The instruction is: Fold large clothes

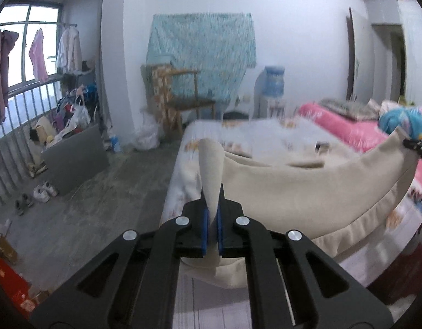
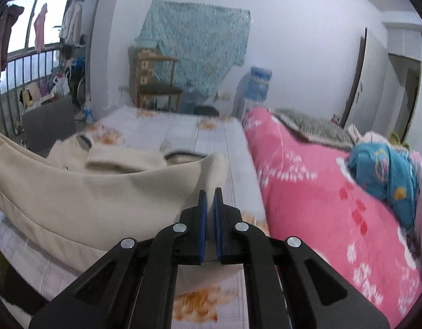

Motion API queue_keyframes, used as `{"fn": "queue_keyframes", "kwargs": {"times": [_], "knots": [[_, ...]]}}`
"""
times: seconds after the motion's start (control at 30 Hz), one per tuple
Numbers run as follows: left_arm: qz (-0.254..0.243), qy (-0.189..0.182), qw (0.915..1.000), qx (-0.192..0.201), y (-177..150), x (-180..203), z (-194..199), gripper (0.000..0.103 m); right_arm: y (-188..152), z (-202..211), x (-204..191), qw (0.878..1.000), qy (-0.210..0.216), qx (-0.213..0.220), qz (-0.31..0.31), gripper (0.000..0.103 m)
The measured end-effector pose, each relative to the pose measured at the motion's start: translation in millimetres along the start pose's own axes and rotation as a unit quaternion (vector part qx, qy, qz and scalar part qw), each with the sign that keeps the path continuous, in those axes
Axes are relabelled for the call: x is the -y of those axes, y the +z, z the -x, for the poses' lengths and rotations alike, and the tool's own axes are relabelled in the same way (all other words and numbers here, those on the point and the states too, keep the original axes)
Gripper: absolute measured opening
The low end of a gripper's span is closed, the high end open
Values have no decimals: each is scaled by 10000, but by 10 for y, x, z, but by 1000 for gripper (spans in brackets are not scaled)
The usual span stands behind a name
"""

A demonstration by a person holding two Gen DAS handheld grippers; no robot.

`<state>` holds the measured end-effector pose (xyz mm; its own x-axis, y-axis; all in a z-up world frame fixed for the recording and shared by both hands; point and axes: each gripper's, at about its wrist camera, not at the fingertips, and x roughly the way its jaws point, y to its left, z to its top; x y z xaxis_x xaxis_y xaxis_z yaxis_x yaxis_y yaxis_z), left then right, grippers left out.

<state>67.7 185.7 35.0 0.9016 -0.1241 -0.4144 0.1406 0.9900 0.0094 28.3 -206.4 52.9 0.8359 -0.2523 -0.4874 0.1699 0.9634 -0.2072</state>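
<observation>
So you've got 2 grippers and both are pinched on the same 1 garment, a big cream thing, prob a sweatshirt or jacket. Left gripper has its blue pads squeezed together w/ a corner of the cloth sticking up between them. Right gripper same deal, pads together on the other corner, fabric poking out above the tips. In the left view you can also see the right one's tip at the far right edge w/ the cloth pulled up to it.

The hem hangs in a curve between your 2 hands, lifted off the bed, while the rest of the garment lies bunched on the white flowered sheet further back. A dark collar or trim bit shows in that bunched part, too blurry to say more.

Other stuff, counted: 1 pink quilt just right of the sheet, 1 blue bundle on top of it, 1 grey blanket behind. 1 wooden chair by the wall, 1 teal cloth hung behind it, 1 water dispenser w/ 1 blue bottle. 2 pairs of shoes on the floor near the railing. Clothes hang by the window, 4 or so, hard to count.
</observation>
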Motion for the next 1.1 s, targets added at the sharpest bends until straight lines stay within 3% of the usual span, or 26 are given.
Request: {"fn": "queue_keyframes", "kwargs": {"times": [0.17,0.33,0.43,0.5,0.57,0.63,0.73,0.83,0.9,1.0,1.07,1.1], "knots": [[-120,-86,9997,197,487,-65,-382,5,452,-362,72,9995,78,316,48,5],[-122,-153,9996,-220,922,-159,-1424,5,890,-1233,204,9993,351,71,-137,5],[-41,-230,9948,-990,925,-250,-2203,9,967,-1984,264,9946,729,-525,-524,6],[2,-191,9852,-1705,780,-308,-2711,12,889,-2475,262,9874,874,-1142,-661,9],[-73,208,9736,-2274,614,-366,-3056,21,731,-2861,283,9782,727,-1782,-775,11],[20,253,9705,-2398,520,-464,-3099,22,622,-2921,383,9738,613,-1955,-982,11],[307,27,9780,-2062,560,-593,-2829,29,596,-2631,562,9752,658,-1673,-1287,12],[512,-529,9804,-1826,577,-637,-2431,31,520,-2157,656,9751,998,-1467,-1333,12],[656,-987,9746,-1899,512,-563,-2278,33,396,-1937,630,9708,1277,-1545,-1320,12],[907,-1383,9613,-2202,239,-533,-2166,37,110,-1764,542,9545,1799,-1906,-1422,12],[1026,-1306,9530,-2534,-49,-574,-2203,38,-154,-1748,494,9422,1991,-2225,-1521,12],[1028,-1158,9527,-2616,-172,-610,-2216,38,-292,-1758,501,9405,1868,-2390,-1531,12]]}}
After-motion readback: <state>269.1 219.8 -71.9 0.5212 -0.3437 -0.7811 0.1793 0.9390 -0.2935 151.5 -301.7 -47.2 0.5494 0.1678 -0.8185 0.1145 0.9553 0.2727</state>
